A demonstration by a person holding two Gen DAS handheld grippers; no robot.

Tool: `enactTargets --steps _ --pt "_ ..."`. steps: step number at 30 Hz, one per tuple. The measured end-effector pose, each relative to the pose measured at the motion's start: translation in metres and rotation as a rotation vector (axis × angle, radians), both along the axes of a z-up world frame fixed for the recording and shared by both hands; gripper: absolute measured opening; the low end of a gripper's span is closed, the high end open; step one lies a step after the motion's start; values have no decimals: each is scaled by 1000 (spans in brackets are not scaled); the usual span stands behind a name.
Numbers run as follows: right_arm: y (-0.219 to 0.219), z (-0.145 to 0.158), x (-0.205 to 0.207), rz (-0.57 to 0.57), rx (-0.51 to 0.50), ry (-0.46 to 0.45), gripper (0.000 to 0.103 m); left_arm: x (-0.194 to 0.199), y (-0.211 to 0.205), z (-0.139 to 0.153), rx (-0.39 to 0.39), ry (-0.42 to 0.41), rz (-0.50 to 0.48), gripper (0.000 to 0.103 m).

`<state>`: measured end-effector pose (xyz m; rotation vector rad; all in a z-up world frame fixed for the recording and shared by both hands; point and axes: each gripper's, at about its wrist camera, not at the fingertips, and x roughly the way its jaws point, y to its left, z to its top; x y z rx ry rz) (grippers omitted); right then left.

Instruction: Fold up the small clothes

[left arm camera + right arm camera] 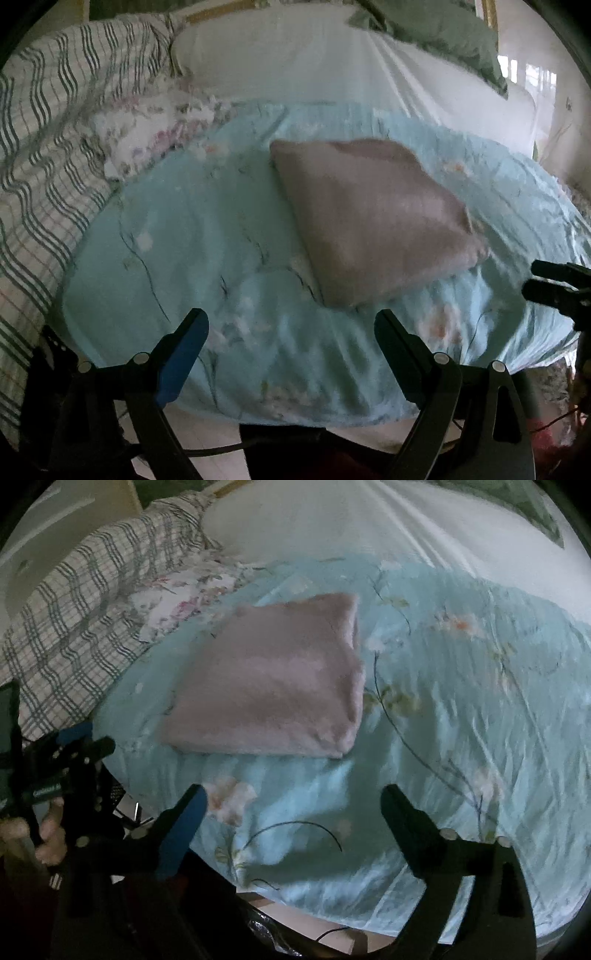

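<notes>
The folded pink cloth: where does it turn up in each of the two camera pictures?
Left wrist view: the folded pink cloth lies right of centre on the light blue floral cover, beyond the open left tool.
Right wrist view: the cloth lies left of centre, beyond the open right tool.
Shared landmark: the checked blanket along the left edge.

A pink fuzzy garment [373, 221] lies folded flat on the light-blue floral quilt [184, 240].
</notes>
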<state>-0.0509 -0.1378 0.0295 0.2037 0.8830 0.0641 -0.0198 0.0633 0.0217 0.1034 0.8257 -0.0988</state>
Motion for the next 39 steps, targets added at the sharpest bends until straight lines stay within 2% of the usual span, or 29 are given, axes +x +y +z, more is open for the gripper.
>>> enactTargets --steps 4,7,13,16,21,39 --pt "3 17 0 14 -27 -27 99 3 2 19 -8 -32 -5 96" --pt "5 20 2 38 -37 -26 101 8 0 21 8 -32 -7 98" --pt "8 0 6 58 -31 32 102 20 -13 -4 135 43 18 98" --pt "8 -11 8 57 -25 63 102 21 -16 -16 153 73 2 98" --pt "6 -18 15 65 -24 79 102 24 -20 -22 185 75 -14 98" --pt "4 -10 65 112 -71 61 102 58 -29 -13 137 82 -34 98"
